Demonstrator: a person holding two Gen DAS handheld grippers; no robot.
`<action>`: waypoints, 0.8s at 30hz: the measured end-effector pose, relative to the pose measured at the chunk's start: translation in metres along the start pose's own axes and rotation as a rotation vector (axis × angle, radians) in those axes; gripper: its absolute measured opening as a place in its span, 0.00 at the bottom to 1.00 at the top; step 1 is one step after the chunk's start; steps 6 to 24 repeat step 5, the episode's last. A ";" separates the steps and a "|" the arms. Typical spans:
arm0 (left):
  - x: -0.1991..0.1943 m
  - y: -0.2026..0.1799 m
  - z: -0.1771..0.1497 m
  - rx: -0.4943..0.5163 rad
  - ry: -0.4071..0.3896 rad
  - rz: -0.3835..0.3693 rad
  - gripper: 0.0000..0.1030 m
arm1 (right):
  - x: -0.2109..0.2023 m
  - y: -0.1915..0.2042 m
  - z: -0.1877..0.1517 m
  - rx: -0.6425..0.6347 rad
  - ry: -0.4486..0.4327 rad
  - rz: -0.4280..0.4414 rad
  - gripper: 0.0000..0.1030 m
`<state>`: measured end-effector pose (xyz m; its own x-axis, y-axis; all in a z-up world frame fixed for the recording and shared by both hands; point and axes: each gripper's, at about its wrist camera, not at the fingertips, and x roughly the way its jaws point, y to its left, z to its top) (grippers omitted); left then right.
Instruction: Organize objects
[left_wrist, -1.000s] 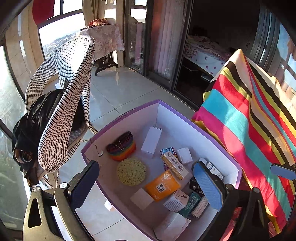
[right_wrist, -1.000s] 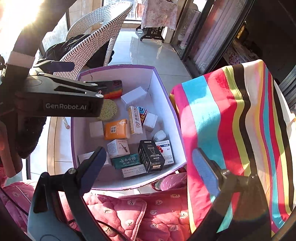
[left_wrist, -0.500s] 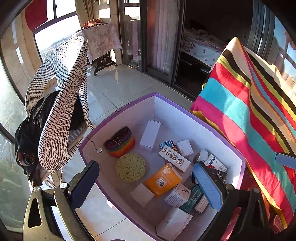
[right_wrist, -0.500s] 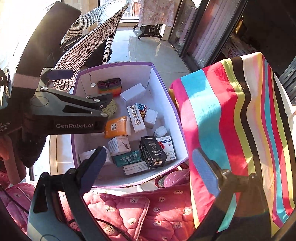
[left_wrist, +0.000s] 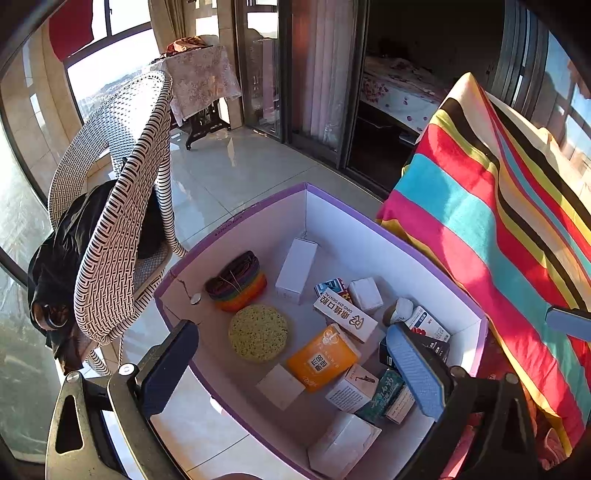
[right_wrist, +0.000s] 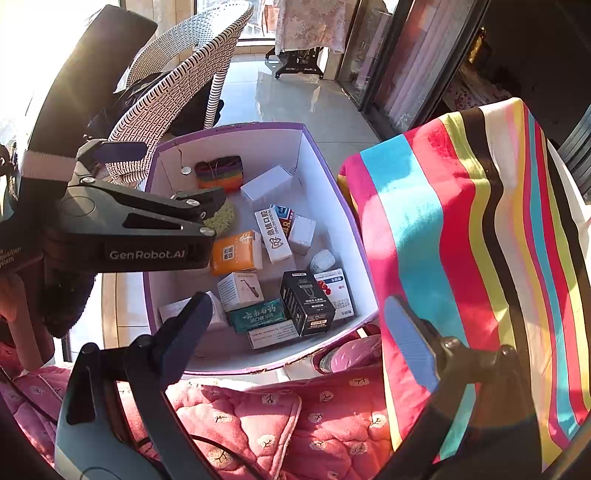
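Overall, a striped blanket (right_wrist: 461, 236) is seen draped just beside the right wall of a purple-rimmed box (left_wrist: 369, 225), with a wicker chair (left_wrist: 122, 236) set by the box's left corner on the tiled floor. A pink quilt (right_wrist: 258, 417) is seen under the box's near edge in the right wrist view.

Inside the box, small packages are scattered. A rainbow-striped holder (left_wrist: 240, 284) is placed near the far-left corner, with a tall white box (left_wrist: 297, 269) beside it toward the far corner. A round yellow sponge (left_wrist: 258, 332) is laid just in front of the holder. An orange packet (left_wrist: 321, 358) is found in the middle, touching a long white dental box (left_wrist: 345, 315). A black box (right_wrist: 306, 299) and a green box (right_wrist: 258, 314) are stood near the near-right corner, side by side, next to a red-and-white medicine box (right_wrist: 334, 291).

The left gripper (left_wrist: 291, 369) is held above the box's near-left edge, fingers spread wide, nothing between them. The right gripper (right_wrist: 306, 336) is held over the box's near edge, fingers likewise spread and empty. The left gripper's body is seen in the right wrist view at the box's left wall.
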<state>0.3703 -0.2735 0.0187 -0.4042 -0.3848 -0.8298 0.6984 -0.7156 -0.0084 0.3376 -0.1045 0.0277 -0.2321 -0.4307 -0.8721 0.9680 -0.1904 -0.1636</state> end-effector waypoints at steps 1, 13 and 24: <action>0.001 0.000 0.000 0.000 0.004 -0.004 1.00 | 0.000 0.000 -0.001 -0.002 0.000 0.002 0.93; -0.003 0.002 -0.003 -0.017 -0.050 0.026 1.00 | 0.000 0.000 -0.001 -0.002 0.002 0.004 0.93; -0.003 0.002 -0.003 -0.017 -0.050 0.026 1.00 | 0.000 0.000 -0.001 -0.002 0.002 0.004 0.93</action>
